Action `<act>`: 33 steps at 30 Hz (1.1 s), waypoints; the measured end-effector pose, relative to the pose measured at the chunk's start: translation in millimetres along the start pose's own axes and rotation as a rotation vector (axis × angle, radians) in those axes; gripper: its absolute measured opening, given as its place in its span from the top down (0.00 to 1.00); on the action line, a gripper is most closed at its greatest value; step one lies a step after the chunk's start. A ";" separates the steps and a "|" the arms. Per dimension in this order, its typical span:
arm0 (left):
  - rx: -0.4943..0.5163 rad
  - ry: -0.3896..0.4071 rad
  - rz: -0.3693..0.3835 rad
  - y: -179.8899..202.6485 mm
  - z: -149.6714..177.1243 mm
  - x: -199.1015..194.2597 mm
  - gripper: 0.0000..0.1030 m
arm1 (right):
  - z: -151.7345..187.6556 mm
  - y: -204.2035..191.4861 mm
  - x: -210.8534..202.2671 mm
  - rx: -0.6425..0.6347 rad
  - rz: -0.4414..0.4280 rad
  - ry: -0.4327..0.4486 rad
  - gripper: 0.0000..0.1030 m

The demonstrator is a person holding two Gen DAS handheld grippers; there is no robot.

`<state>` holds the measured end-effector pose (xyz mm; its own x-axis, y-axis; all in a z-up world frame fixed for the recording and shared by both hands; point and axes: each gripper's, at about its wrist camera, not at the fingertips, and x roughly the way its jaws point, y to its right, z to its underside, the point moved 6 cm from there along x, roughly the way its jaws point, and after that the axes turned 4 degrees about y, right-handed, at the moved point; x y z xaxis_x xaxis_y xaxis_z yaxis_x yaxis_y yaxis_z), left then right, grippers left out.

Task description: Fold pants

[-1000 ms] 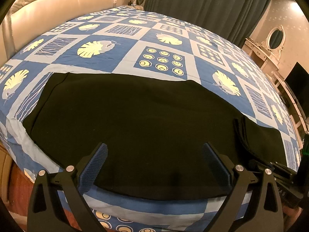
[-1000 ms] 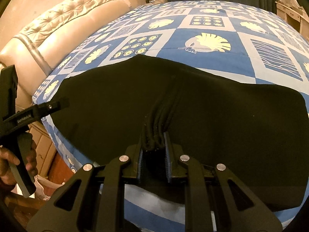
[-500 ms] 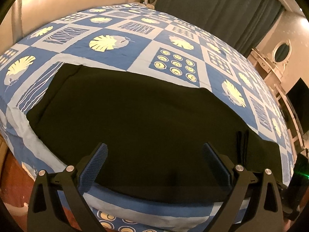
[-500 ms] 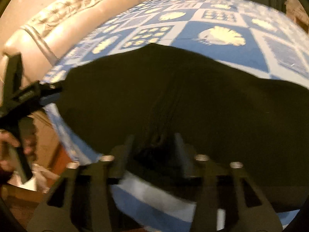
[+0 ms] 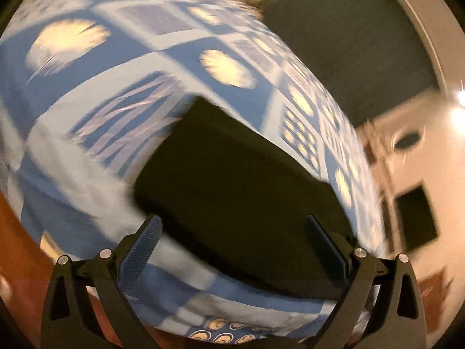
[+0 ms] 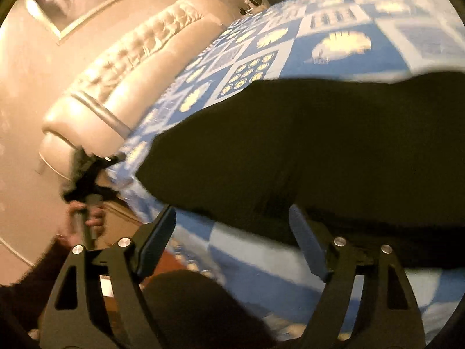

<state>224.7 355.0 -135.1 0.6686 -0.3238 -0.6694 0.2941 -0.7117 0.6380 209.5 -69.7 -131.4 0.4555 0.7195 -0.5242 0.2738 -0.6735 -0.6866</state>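
My right claw (image 6: 232,229), clamped on the black fabric pants (image 6: 319,145) a moment ago, now gapes wide and empty. My left claw (image 5: 232,244) stays wide. The pants lie flat mid-frame on the blue patterned bedspread (image 5: 87,174); that fold looks finished.
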 end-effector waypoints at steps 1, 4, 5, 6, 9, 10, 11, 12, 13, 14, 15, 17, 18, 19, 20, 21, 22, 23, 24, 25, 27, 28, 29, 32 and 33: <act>-0.049 0.003 0.006 -12.9 -3.6 -2.4 0.05 | 2.4 5.9 0.0 0.060 -0.041 0.006 0.17; -0.164 0.005 0.027 -44.8 -14.7 -3.7 0.05 | 2.9 15.5 -1.9 0.147 -0.108 0.031 0.15; -0.172 -0.004 0.025 -50.5 -16.6 -1.3 0.05 | 1.9 18.0 -2.7 0.172 -0.134 0.036 0.15; -0.169 -0.012 0.023 -52.1 -17.6 0.5 0.05 | 1.7 19.9 -3.1 0.189 -0.148 0.039 0.14; -0.128 -0.028 0.034 -45.9 -17.9 6.4 0.05 | 2.1 21.1 -1.5 0.208 -0.155 0.035 0.14; -0.112 -0.027 0.042 -42.1 -17.9 7.5 0.05 | 2.5 20.5 -0.3 0.204 -0.151 0.032 0.14; -0.097 -0.021 0.055 -36.7 -17.8 7.8 0.05 | 3.1 19.2 1.0 0.198 -0.144 0.028 0.14; -0.092 -0.004 0.067 -34.3 -18.4 5.1 0.05 | 3.3 18.2 1.6 0.194 -0.139 0.026 0.13; -0.086 0.021 0.103 -27.1 -19.7 1.0 0.05 | 5.0 17.7 0.6 0.191 -0.138 0.026 0.13; -0.082 0.027 0.128 -23.0 -20.4 -0.4 0.05 | 6.3 17.3 0.0 0.191 -0.139 0.026 0.13; -0.070 0.023 0.166 -15.2 -21.7 -0.3 0.05 | 6.3 18.1 0.2 0.194 -0.142 0.026 0.13; -0.040 -0.010 0.177 -7.4 -25.8 7.5 0.05 | 6.2 20.4 -0.8 0.204 -0.149 0.028 0.13; -0.018 -0.041 0.167 -6.4 -30.2 15.0 0.05 | 6.1 20.3 -0.9 0.205 -0.150 0.028 0.13; -0.004 -0.079 0.168 -7.8 -34.8 23.1 0.05 | 6.1 19.8 0.1 0.203 -0.148 0.028 0.13; 0.005 -0.105 0.167 -9.3 -38.2 29.0 0.05 | 6.4 19.8 -0.2 0.197 -0.144 0.027 0.13; 0.014 -0.134 0.162 -12.9 -41.8 35.7 0.05 | 6.6 20.3 -0.3 0.195 -0.142 0.026 0.13; 0.018 -0.162 0.164 -16.7 -43.2 41.4 0.05 | 6.5 19.8 0.0 0.194 -0.141 0.025 0.13; 0.019 -0.199 0.177 -19.2 -43.6 46.8 0.05 | 6.6 20.3 -0.2 0.197 -0.142 0.026 0.13; 0.031 -0.234 0.189 -20.9 -45.2 52.7 0.05 | 6.5 20.6 -0.3 0.200 -0.144 0.026 0.13; 0.045 -0.251 0.200 -20.5 -46.5 54.9 0.05 | 6.5 20.7 -0.3 0.203 -0.146 0.027 0.13; 0.074 -0.288 0.227 -17.8 -48.8 58.3 0.05 | 6.5 21.7 -0.4 0.207 -0.148 0.028 0.13; 0.072 -0.299 0.245 -17.4 -50.6 59.3 0.05 | 6.7 21.9 -0.1 0.208 -0.148 0.028 0.13; 0.061 -0.308 0.268 -17.2 -52.4 60.3 0.06 | 6.5 22.2 0.3 0.210 -0.148 0.028 0.13; 0.056 -0.329 0.325 -12.3 -54.4 63.2 0.06 | 8.2 22.9 0.0 0.217 -0.152 0.031 0.12; 0.056 -0.342 0.346 -9.4 -53.9 65.7 0.06 | 8.1 23.1 0.1 0.219 -0.153 0.031 0.12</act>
<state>302.7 374.0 -164.5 0.4555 -0.7265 -0.5145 0.0507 -0.5558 0.8297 209.0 -83.8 -151.4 0.4498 0.8021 -0.3928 0.1533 -0.5026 -0.8508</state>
